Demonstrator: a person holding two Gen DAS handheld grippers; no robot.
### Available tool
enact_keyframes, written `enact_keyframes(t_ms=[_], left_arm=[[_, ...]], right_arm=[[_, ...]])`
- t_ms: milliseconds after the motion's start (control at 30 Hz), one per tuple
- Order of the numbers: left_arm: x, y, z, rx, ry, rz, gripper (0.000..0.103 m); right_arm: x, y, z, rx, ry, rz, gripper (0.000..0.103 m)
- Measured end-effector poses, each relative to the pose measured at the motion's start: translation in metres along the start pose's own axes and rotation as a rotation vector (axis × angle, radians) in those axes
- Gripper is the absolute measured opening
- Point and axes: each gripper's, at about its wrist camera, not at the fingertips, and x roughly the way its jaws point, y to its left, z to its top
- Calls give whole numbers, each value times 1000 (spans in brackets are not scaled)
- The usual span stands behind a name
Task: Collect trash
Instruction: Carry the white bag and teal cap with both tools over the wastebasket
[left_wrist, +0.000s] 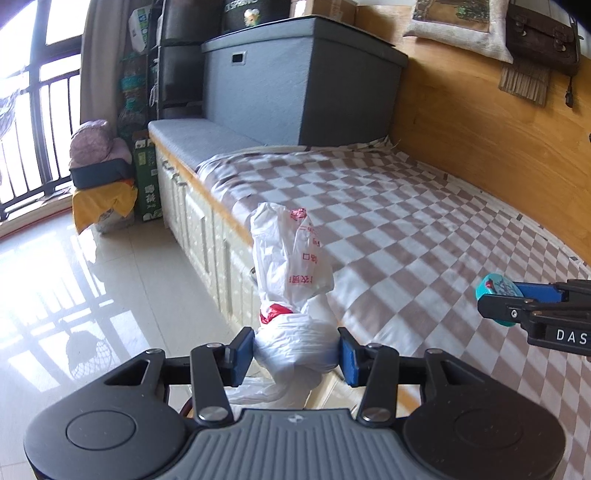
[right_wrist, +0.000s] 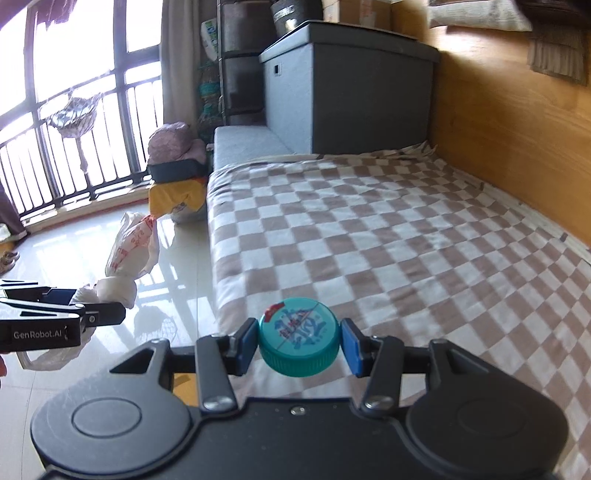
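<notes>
Checkered bed (left_wrist: 388, 206) behind; left gripper (left_wrist: 295, 354) clamps white bag (left_wrist: 291, 258) w/ red print, right gripper (right_wrist: 299, 345) pinches teal cap (right_wrist: 299, 338); "GenRobot.AI" on left gripper.

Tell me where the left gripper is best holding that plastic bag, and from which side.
Probably the knotted neck, as now: the left gripper has its pads either side of the bag at the twisted bunch, the narrowest, firmest part. The loose, puffy part beyond would likely slip or tear. Coming side-on, across the twist, suits it. The right gripper holds the cap.
</notes>
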Motion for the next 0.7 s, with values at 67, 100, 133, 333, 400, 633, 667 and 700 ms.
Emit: enact_keyframes(t_ms=[67, 100, 133, 333, 400, 633, 667, 700], left_arm=[[-2, 10, -6, -10, 7, 9, 48], [-3, 16, -8, -16, 10, 14, 48], [-4, 21, -10, -23, 13, 20, 48], [-9, 56, -25, -64, 25, 55, 48], [-9, 66, -29, -78, 30, 63, 48], [2, 95, -51, -101, 75, 75, 48], [5, 98, -55, -104, 86, 75, 48], [9, 102, -59, -108, 97, 76, 48]], right_arm=[[3, 10, -2, -7, 8, 13, 49], [4, 15, -3, -11, 11, 20, 49], [5, 21, -4, -14, 14, 27, 49], [15, 55, -8, -43, 29, 81, 49], [19, 66, -10, -56, 39, 98, 49], [43, 104, -24, -87, 92, 156, 49], [48, 109, -27, -93, 104, 159, 49], [53, 114, -31, -99, 117, 164, 49]])
